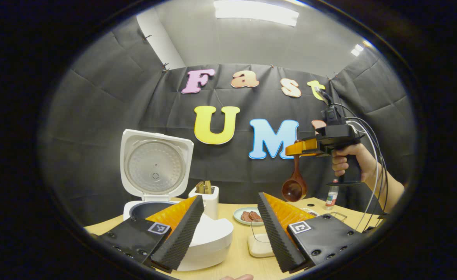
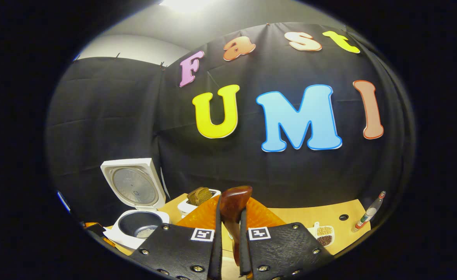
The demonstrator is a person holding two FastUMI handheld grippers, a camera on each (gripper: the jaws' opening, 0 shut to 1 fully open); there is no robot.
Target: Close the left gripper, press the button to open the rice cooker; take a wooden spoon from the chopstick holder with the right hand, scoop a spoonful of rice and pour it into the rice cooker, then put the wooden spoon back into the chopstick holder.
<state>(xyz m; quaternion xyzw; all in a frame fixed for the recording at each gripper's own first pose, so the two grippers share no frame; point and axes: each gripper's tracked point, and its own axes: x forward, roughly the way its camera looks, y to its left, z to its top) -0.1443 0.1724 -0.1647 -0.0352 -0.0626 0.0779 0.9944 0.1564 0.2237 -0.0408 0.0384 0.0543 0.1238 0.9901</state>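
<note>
The rice cooker (image 1: 162, 202) stands open with rice in its pot, so the pour looks done. The left gripper (image 1: 228, 221) gapes wide and empty. The right gripper (image 2: 230, 237) clamps the wooden spoon (image 1: 294, 182) high above the table; next it must lower it into the chopstick holder (image 1: 209, 198).

One rice cooker (image 1: 197, 237), one wooden spoon (image 1: 295, 187), one plate (image 1: 239, 216), one bottle (image 1: 331, 196).

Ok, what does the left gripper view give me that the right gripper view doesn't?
Left gripper view: the open left hand-held gripper, a plate of meat slices, and the wooden spoon hanging bowl-down from the right hand-held gripper. Right gripper view: white grains inside the rice cooker, and a small dish of beans. Both: the cooker with its lid up, the chopstick holder, a bottle.
</note>
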